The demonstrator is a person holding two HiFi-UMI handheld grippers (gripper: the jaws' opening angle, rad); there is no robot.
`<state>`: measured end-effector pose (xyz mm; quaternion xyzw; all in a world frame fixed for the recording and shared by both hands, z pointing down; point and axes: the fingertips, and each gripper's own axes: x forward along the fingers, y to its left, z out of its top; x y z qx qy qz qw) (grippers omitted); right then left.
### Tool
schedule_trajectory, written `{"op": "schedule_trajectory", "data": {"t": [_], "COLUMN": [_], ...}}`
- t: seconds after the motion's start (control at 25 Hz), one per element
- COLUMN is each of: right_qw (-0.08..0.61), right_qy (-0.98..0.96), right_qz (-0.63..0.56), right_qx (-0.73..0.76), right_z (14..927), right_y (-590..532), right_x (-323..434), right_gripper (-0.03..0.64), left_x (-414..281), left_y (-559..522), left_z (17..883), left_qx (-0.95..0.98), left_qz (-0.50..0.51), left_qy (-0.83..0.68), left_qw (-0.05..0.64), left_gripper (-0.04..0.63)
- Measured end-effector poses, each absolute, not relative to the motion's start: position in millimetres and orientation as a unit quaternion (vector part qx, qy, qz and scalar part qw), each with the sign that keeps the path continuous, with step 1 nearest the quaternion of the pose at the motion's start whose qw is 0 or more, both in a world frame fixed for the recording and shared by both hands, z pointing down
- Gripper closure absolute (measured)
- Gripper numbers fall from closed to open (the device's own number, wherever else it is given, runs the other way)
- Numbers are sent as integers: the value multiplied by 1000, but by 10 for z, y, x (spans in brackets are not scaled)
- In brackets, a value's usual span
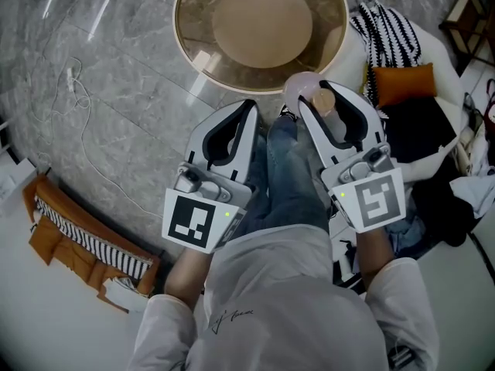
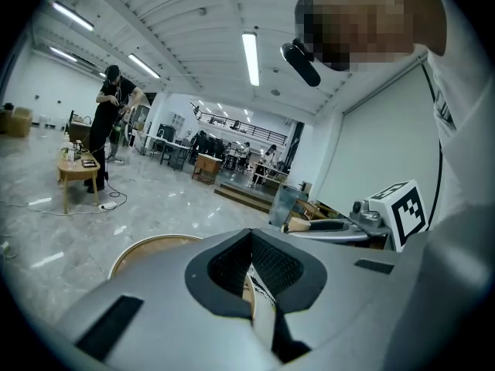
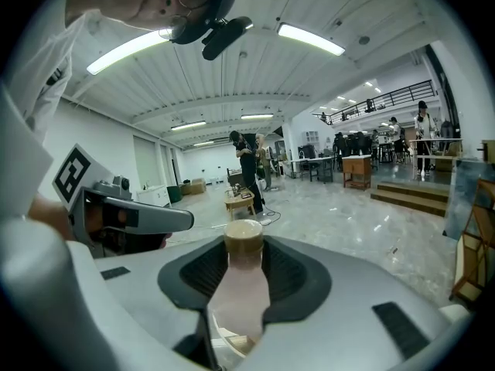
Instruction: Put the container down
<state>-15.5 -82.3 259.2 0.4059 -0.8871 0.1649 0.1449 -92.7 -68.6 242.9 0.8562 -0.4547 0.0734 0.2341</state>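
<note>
At the left of the head view we see a white cable (image 1: 66,91) looped over the grey stone floor (image 1: 124,137). In the lower left corner is a brown seat (image 1: 85,238) with a striped cushion on it. Just left of centre comes the left gripper (image 1: 249,108). In its own view the two black pads (image 2: 224,265) meet at their tips, and we find nothing between them. Above it, at top centre, stands the round table (image 1: 184,29) with its glassy rim. Between the two grippers we see the person's jeans (image 1: 290,176). Just right of centre, the right gripper (image 1: 319,99) is clamped on the container (image 1: 303,90), a pale pink translucent bottle. Its tan cap (image 3: 243,236) pokes out past the jaw tips. The container sits in those jaws just below the table's lower right rim in the frame. Further right lie a black-and-white striped cloth (image 1: 383,25) and an orange cushion (image 1: 402,83).
</note>
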Motion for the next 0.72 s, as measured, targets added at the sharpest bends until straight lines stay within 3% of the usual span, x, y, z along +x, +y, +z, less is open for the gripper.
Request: {"op": "schedule_trajectory", "data": {"t": [0.72], "right_qw": [162], "right_qy": [-888], "right_qz": [181], "right_qx": [391], "right_z": [3111], "right_y": [-859], "right_x": [-215], "right_gripper": [470], "left_x": [-1015], "left_y": [-687], "left_z": [2937], "left_qx": [838], "left_qz": [86], "left_qy": [-467], "left_qw": [269], "left_gripper": [577]}}
